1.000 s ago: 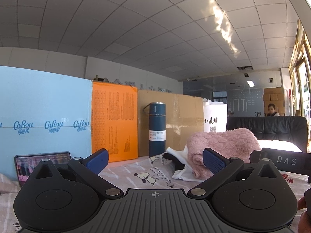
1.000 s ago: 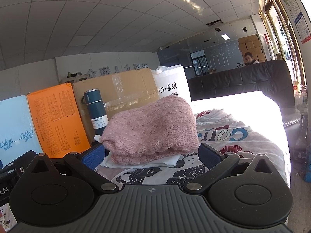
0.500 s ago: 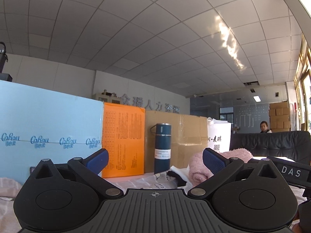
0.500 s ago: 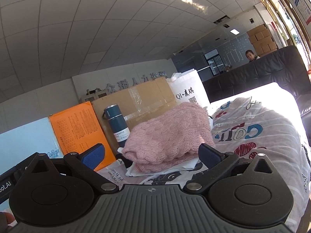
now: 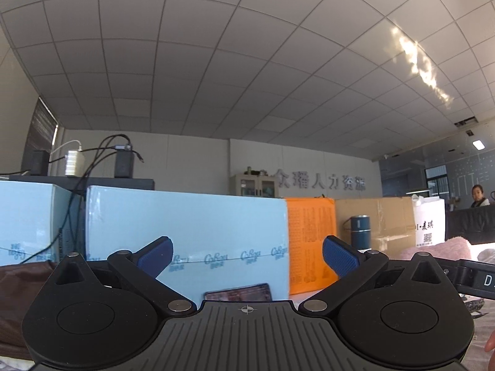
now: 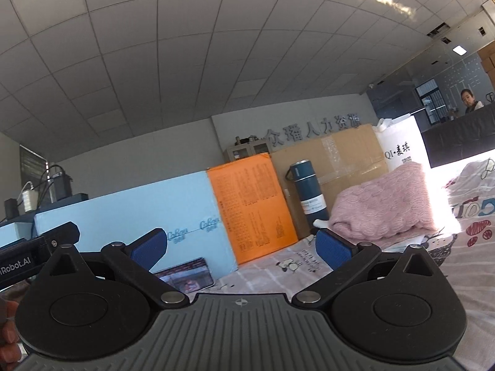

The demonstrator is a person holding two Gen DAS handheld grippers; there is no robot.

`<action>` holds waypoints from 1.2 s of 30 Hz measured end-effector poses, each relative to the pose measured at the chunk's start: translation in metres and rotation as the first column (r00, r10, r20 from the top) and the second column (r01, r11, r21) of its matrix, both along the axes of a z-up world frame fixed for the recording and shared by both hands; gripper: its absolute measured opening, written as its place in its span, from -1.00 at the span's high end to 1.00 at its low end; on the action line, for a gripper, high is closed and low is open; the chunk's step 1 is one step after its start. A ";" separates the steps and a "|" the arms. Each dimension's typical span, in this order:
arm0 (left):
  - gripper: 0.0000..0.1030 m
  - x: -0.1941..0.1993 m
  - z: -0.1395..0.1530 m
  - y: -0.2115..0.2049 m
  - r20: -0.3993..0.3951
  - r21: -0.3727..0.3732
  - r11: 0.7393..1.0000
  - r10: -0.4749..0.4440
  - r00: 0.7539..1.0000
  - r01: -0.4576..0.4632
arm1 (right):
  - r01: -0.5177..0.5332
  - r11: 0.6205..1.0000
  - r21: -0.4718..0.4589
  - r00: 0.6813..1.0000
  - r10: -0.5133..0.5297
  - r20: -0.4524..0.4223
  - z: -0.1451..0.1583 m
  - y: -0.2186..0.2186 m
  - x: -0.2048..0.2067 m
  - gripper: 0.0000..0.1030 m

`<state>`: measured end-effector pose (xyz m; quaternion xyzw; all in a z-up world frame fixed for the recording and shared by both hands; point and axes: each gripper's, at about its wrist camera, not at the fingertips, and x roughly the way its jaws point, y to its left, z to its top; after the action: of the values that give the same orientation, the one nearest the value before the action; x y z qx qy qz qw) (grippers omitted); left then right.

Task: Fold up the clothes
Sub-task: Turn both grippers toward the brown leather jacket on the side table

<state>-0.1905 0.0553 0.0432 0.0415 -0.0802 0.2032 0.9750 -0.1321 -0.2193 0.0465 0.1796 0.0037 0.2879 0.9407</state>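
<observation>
A folded pink knit sweater (image 6: 383,207) lies on white garments on the patterned bed sheet (image 6: 482,278), right of centre in the right wrist view; its top edge shows at the far right of the left wrist view (image 5: 439,247). A brown garment (image 5: 18,293) lies at the left edge of the left wrist view. My left gripper (image 5: 246,255) is open and empty, tilted up toward the wall. My right gripper (image 6: 241,245) is open and empty, above the sheet, left of the sweater.
A dark blue flask (image 6: 306,191) stands by the sweater. Behind are an orange board (image 6: 250,207), a cardboard box (image 6: 340,157), a light blue box (image 5: 191,232) and a white bag (image 6: 402,148). A phone (image 6: 185,275) leans on the blue box. A black sofa (image 6: 458,142) is far right.
Both grippers have swung left and tilted up. The sweater has slid to the right edge of the left wrist view, and the ceiling fills more of both views. Both stay open.
</observation>
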 end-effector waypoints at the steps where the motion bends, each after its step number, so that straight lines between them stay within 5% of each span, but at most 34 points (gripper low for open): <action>1: -1.00 -0.008 0.002 0.003 0.002 0.017 1.000 0.019 1.000 -0.019 | -0.029 1.000 0.001 1.000 0.029 -0.007 0.002 0.005 -0.006 -1.00; 7: -1.00 -0.067 0.025 0.015 0.048 0.207 0.961 0.176 0.983 -0.182 | -0.226 0.971 -0.072 0.974 0.228 0.019 0.016 0.037 -0.036 -1.00; 11: -1.00 -0.104 0.046 0.022 0.112 0.375 0.859 0.333 0.936 -0.350 | -0.356 0.931 -0.083 0.934 0.356 -0.020 0.024 0.056 -0.047 -1.00; 15: -1.00 -0.135 0.069 0.032 0.165 0.410 0.764 0.474 0.865 -0.498 | -0.454 0.887 -0.088 0.891 0.452 -0.046 0.031 0.077 -0.057 -1.00; 17: -1.00 -0.146 0.080 0.041 0.197 0.353 0.755 0.517 0.833 -0.552 | -0.496 0.865 -0.081 0.868 0.491 -0.068 0.034 0.088 -0.054 -1.00; 20: -1.00 -0.157 0.083 0.063 0.250 0.098 0.821 0.527 0.813 -0.562 | -0.537 0.839 -0.086 0.843 0.530 -0.092 0.037 0.108 -0.054 -1.00; 22: -1.00 -0.160 0.078 0.084 0.260 -0.108 0.866 0.498 0.827 -0.488 | -0.544 0.832 -0.112 0.839 0.536 -0.098 0.038 0.122 -0.056 -1.00; 24: -1.00 -0.154 0.067 0.109 0.236 -0.294 0.877 0.452 0.860 -0.380 | -0.546 0.824 -0.152 0.838 0.538 -0.096 0.037 0.134 -0.057 -1.00; 27: -1.00 -0.142 0.044 0.141 0.185 -0.505 0.830 0.372 0.910 -0.237 | -0.536 0.814 -0.225 0.843 0.531 -0.084 0.035 0.152 -0.057 -1.00; 30: -1.00 -0.130 0.015 0.166 0.140 -0.589 0.790 0.308 0.941 -0.171 | -0.529 0.798 -0.288 0.844 0.530 -0.083 0.029 0.171 -0.055 -1.00; 33: -1.00 -0.135 -0.010 0.181 0.099 -0.618 0.763 0.311 0.945 -0.187 | -0.528 0.776 -0.345 0.842 0.532 -0.091 0.023 0.191 -0.052 -1.00; 36: -1.00 -0.159 -0.026 0.213 0.116 -0.719 0.678 0.336 0.935 -0.154 | -0.565 0.727 -0.389 0.812 0.574 -0.106 0.018 0.225 -0.054 -1.00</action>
<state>-0.3491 0.2684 0.0170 -0.3446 -0.1077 0.3515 0.8638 -0.1858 0.0053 0.0644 -0.0309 0.1077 0.5570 0.8229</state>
